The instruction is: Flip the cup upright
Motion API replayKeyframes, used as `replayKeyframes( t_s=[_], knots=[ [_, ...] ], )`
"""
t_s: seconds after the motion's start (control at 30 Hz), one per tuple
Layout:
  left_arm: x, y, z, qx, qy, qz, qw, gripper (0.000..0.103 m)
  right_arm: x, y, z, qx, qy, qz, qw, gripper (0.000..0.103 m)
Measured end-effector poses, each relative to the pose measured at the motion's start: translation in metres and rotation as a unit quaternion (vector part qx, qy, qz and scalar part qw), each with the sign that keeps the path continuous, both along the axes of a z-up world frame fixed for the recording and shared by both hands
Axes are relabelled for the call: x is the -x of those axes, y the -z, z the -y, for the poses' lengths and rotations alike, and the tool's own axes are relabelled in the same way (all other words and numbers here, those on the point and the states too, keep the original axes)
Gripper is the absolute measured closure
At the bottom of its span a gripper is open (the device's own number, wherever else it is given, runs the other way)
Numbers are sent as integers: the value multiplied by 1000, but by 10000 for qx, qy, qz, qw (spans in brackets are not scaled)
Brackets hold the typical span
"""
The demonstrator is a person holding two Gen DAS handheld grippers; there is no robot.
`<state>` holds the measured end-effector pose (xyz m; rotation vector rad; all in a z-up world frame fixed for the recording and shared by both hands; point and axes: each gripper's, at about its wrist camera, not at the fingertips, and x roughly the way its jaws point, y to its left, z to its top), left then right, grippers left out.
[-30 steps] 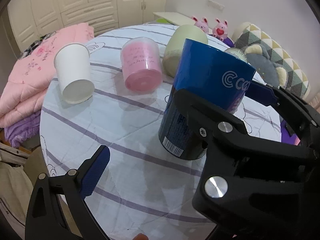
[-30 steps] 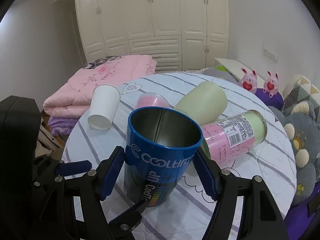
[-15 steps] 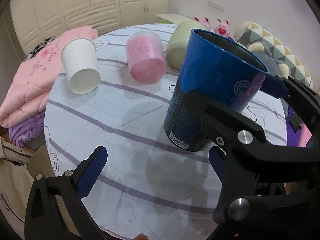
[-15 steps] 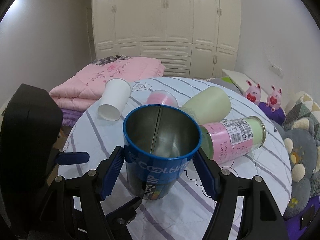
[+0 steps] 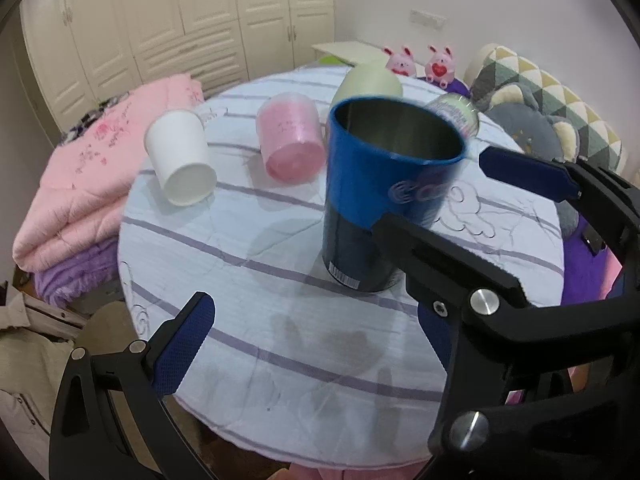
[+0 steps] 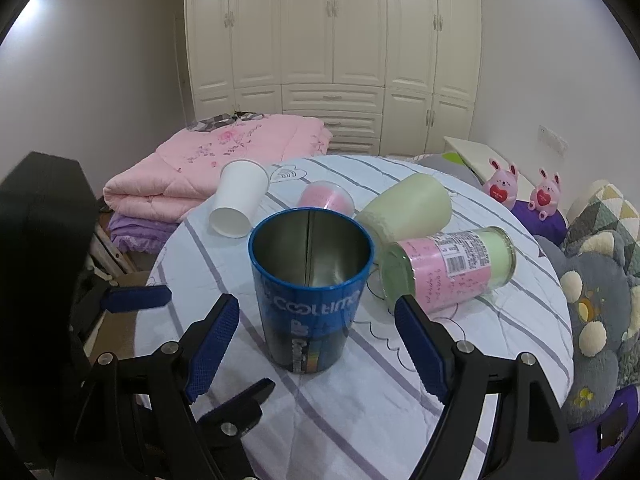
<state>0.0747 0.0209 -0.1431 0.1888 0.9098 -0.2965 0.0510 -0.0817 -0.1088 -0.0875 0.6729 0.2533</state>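
Note:
A blue metal cup point(image 6: 308, 288) stands upright on the round table point(image 6: 360, 412), mouth up; it also shows in the left wrist view point(image 5: 380, 204). My right gripper point(image 6: 316, 346) is open, its blue pads on either side of the cup with a gap on each side. My left gripper point(image 5: 320, 328) is open and empty in front of the cup; its left finger point(image 5: 180, 344) shows, its right side is hidden behind the right gripper's frame.
On their sides behind the blue cup lie a white paper cup point(image 6: 238, 198), a pink cup point(image 6: 326, 198), a pale green cup point(image 6: 406, 210) and a labelled glass jar point(image 6: 448, 268). Folded pink quilts point(image 6: 216, 172) sit left, cushions point(image 6: 592, 280) right.
The blue cup went from tilted in the right gripper's grip to upright on the table. The right gripper opened off it and both grippers drew back.

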Motion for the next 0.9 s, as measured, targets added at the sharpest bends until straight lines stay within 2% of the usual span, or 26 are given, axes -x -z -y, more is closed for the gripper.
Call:
replayKeyframes(
  t_s=[0.23,0.43,0.63,0.73,0.83,0.9],
  knots=[
    [31,-31,5,-62,-40,560,9984,0,28,-25,11,-76,13,108,9999,20],
    [64,-60,8,53,-200,1192,9927,0,57,-51,24,-95,199,575,9981,20],
    [82,-80,16,161,-315,1570,9870,0,73,-70,39,-36,571,1013,9932,19],
    [89,-88,22,103,-403,1825,9823,0,79,-76,45,11,747,1238,9895,19],
    [98,-96,28,-50,-637,2303,9710,0,87,-82,51,-32,911,1564,9835,19],
    [102,-100,29,7,-655,2446,9674,0,94,-87,55,-34,1050,1815,9778,19]
  ],
)
